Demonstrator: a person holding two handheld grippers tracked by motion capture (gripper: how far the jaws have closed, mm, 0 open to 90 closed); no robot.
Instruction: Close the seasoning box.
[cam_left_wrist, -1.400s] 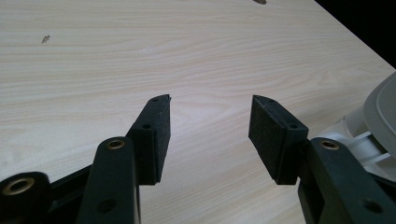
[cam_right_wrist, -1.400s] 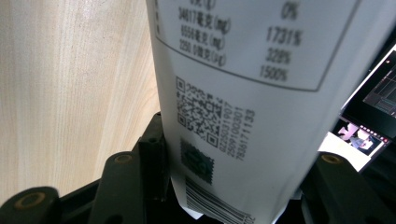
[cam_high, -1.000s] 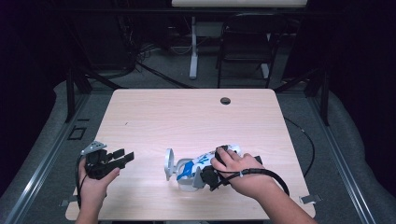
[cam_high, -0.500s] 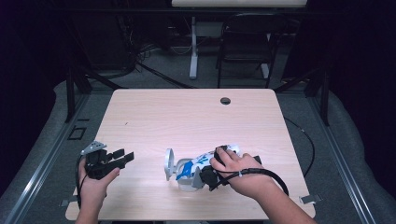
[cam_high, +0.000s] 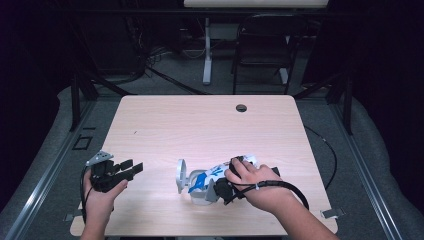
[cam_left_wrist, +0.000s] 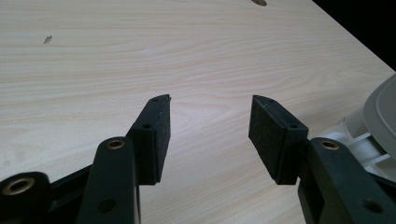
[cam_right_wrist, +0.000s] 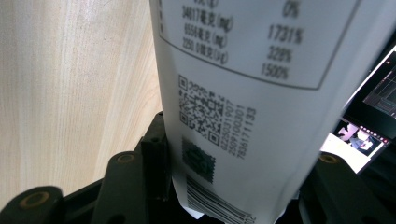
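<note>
Lying on its side near the front edge of the pale wood-grain table: white plastic squeeze bottle with a blue-and-white printed label, flip cap hanging open. Long axis running across the table, roughly left to right and tilted slightly away; open grey-white round cap pointing toward the left side, bottom end under the right hand.

Right gripper sitting on the bottle's body, jaws straddling it across the long axis. In the right gripper view, white label with QR code and barcode passing between the two black jaws, left pad lying against the wall of the bottle; jaws standing fairly wide, apparently gripping the wide body, so judging it as holding the bottle.

Left gripper resting apart from the bottle, to the left of it, jaws pointing right toward the cap end. In the left gripper view, pads spread wide with only bare table between them; cap's pale rim appearing at the right edge, off to one side of the gap.

Judging the key relation: cap end facing the free left gripper, lying in line with the bottle's axis, near but not touching. Nearer to the cap: left. Any approach to the cap probably needing a short sideways travel along that axis while the right is steadying the body.
</note>
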